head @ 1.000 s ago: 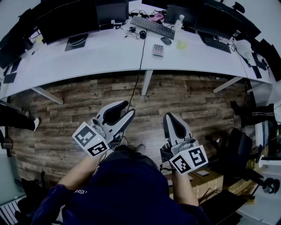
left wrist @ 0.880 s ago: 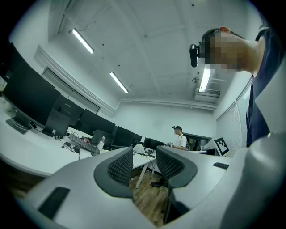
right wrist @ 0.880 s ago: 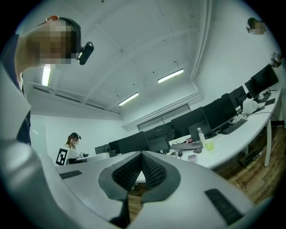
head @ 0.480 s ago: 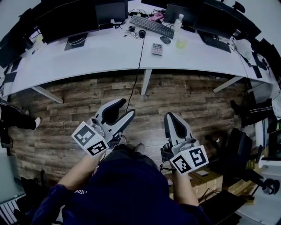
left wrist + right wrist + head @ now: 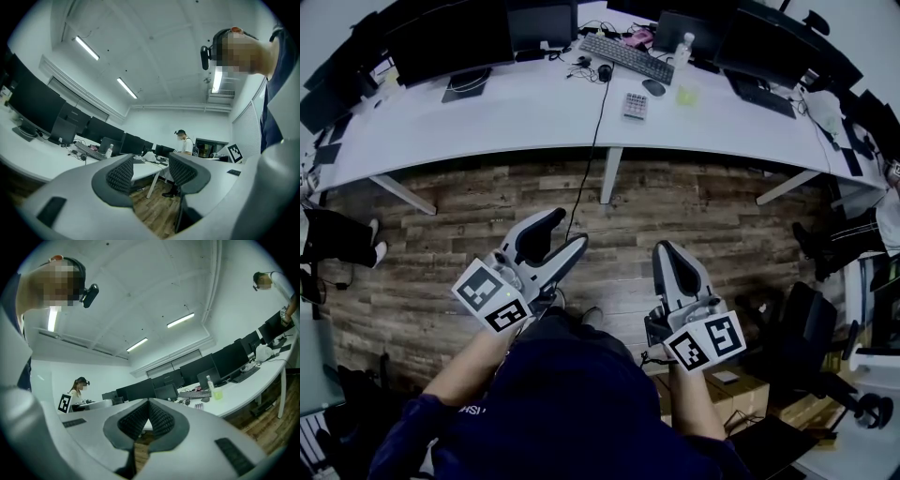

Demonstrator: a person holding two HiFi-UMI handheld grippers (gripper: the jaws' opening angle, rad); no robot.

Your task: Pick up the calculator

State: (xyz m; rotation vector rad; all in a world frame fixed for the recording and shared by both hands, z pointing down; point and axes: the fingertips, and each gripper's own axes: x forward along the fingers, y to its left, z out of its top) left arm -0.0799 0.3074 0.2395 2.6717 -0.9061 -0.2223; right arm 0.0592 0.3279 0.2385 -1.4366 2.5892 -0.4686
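The calculator (image 5: 637,105), small and grey with rows of keys, lies on the long white curved desk (image 5: 516,122) far ahead of me; in the right gripper view the calculator (image 5: 198,406) shows as a small speck on the desktop. Both grippers are held level over the wooden floor, well short of the desk. My left gripper (image 5: 565,232) has its jaws opening, and in its own view the left gripper (image 5: 151,173) has nothing between the pads. My right gripper (image 5: 662,249) is shut and empty, and in its own view the tips of the right gripper (image 5: 148,404) meet.
Near the calculator are a keyboard (image 5: 625,56), a mouse (image 5: 654,87) and a bottle (image 5: 680,47), with dark monitors (image 5: 450,42) along the back. A black cable (image 5: 595,159) hangs from the desk beside its leg (image 5: 612,174). A person's legs (image 5: 337,246) show at left, an office chair (image 5: 811,328) at right.
The left gripper's jaws have spread wider apart. Both grippers have edged a little towards the desk. The right gripper has stayed shut.
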